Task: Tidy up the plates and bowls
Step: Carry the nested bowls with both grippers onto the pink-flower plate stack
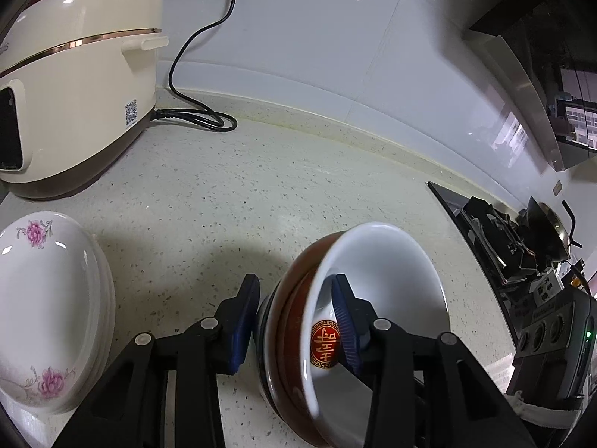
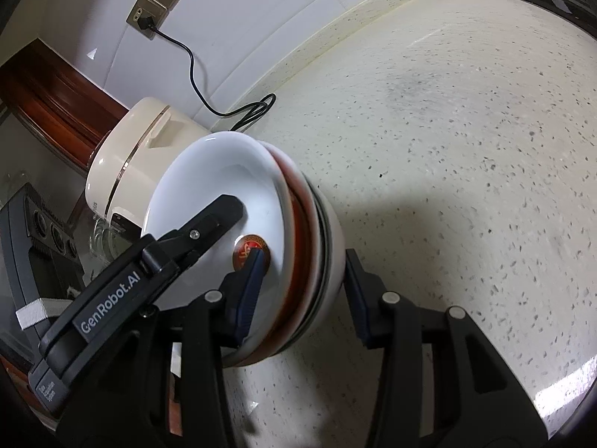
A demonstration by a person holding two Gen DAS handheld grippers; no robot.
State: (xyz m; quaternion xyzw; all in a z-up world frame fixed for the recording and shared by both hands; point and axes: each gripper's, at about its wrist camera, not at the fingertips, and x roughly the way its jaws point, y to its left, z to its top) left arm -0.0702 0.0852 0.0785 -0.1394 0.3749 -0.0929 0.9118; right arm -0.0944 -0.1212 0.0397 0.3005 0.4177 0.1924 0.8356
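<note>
A nested stack of bowls [image 1: 391, 261], white inside and red-brown outside, has a red and gold emblem [image 1: 324, 343] on the top bowl's floor. My left gripper [image 1: 294, 310] is shut on the stack's wall, one pad inside the top bowl and one outside. My right gripper [image 2: 304, 293] is shut on the same stack of bowls [image 2: 224, 171] from the other side, its left pad inside by the emblem and its right pad outside. One of the left gripper's fingers [image 2: 209, 224] reaches into the bowl in the right wrist view. A stack of white plates [image 1: 48, 298] with pink flowers sits at the left.
A cream rice cooker [image 1: 74, 93] stands at the back left on the speckled counter [image 1: 261, 186], its black cord [image 1: 194, 112] looping to a wall socket. A gas stove with a pot [image 1: 522, 239] lies at the right. A white tiled wall closes the back.
</note>
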